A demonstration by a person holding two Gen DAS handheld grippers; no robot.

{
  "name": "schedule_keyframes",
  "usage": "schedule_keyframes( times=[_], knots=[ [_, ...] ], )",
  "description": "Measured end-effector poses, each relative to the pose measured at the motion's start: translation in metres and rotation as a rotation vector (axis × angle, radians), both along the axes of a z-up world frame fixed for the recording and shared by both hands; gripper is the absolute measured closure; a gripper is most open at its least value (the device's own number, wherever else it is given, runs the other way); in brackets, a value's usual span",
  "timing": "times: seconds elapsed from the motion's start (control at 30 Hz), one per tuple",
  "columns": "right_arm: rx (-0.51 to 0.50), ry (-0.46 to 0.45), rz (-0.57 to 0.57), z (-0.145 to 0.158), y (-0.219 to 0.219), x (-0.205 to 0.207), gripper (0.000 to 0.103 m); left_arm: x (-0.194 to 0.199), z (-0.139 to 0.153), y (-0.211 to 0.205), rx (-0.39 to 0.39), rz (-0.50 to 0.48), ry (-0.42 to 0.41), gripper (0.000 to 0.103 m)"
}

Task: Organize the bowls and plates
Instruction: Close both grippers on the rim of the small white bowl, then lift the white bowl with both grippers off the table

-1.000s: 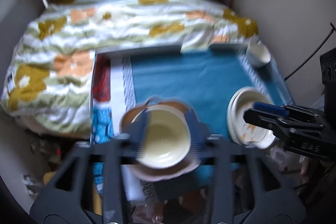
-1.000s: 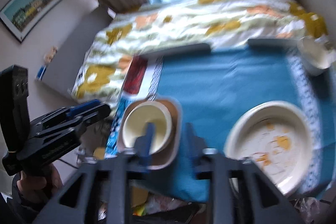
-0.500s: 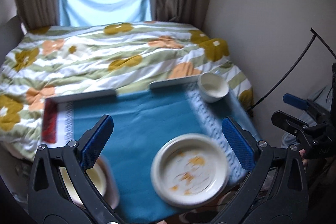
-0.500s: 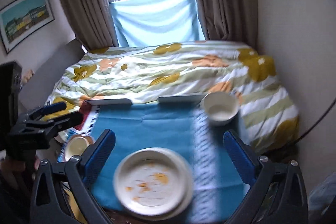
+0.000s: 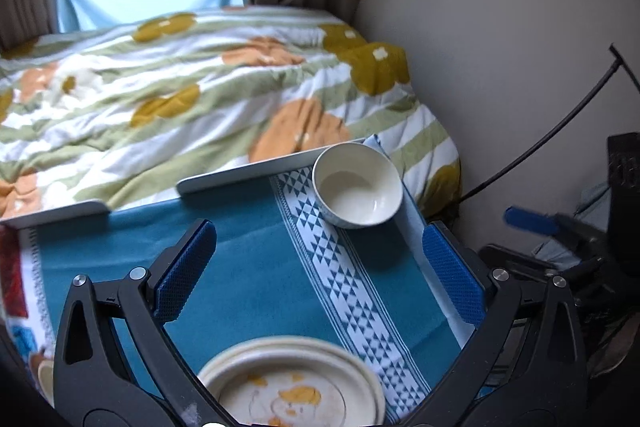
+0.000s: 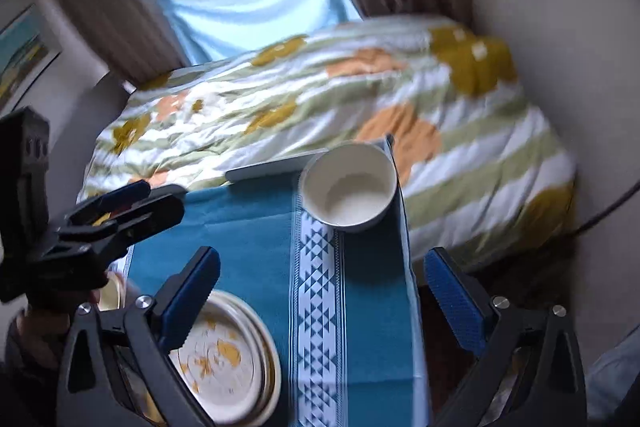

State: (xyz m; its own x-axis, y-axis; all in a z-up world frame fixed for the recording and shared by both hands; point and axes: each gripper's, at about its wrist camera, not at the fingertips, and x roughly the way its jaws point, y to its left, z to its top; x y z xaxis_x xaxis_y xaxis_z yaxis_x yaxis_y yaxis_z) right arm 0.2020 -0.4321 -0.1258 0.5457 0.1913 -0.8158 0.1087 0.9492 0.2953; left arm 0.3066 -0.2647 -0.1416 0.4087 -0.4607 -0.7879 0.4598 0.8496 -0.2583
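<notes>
Left wrist view: the left tool (image 5: 320, 267) gaped wide, holding nothing; the bowl (image 5: 357, 185) sat at the table's (image 5: 248, 267) far right corner, the stained plate (image 5: 292, 387) near.

Right wrist view: the right tool (image 6: 322, 291), jaws closing on nothing, faced the bowl (image 6: 349, 185); a nudge could tip it over the edge.

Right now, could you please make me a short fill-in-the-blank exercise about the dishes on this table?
1. The white bowl stands at the table's far ____ corner.
2. The plate bears ____ stains.
3. The cloth under the dishes is mainly ____.
4. The bowl holds ____.

Missing words: right; orange; blue; nothing
</notes>
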Motion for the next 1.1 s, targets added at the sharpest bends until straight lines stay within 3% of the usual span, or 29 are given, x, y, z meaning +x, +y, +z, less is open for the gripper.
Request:
schedule_keyframes(
  times=[0.1, 0.17, 0.33, 0.4, 0.57, 0.67, 0.73, 0.83, 1.1],
  knots=[
    [0.088, 0.073, -0.07, -0.031, -0.011, 0.022, 0.027, 0.03, -0.026, -0.013, -0.003, -0.024, 0.063, 0.002],
    [0.137, 0.121, -0.114, -0.052, -0.017, 0.037, 0.032, 0.048, -0.04, -0.022, 0.003, -0.038, 0.097, 0.005],
    [0.193, 0.211, -0.178, -0.086, -0.031, 0.068, 0.043, 0.091, -0.084, -0.051, 0.058, -0.101, 0.175, 0.027],
    [0.203, 0.238, -0.199, -0.097, -0.034, 0.076, 0.046, 0.1, -0.097, -0.062, 0.076, -0.13, 0.195, 0.03],
    [0.226, 0.263, -0.238, -0.113, -0.043, 0.085, 0.061, 0.119, -0.128, -0.081, 0.101, -0.184, 0.255, 0.06],
    [0.228, 0.265, -0.249, -0.117, -0.047, 0.092, 0.068, 0.125, -0.137, -0.087, 0.106, -0.197, 0.275, 0.066],
    [0.222, 0.257, -0.256, -0.116, -0.047, 0.093, 0.071, 0.127, -0.142, -0.09, 0.108, -0.208, 0.285, 0.079],
    [0.202, 0.258, -0.292, -0.119, -0.05, 0.093, 0.087, 0.129, -0.146, -0.092, 0.096, -0.221, 0.296, 0.087],
    [0.2, 0.258, -0.291, -0.119, -0.052, 0.095, 0.088, 0.123, -0.14, -0.097, 0.114, -0.241, 0.268, 0.09]
  ],
)
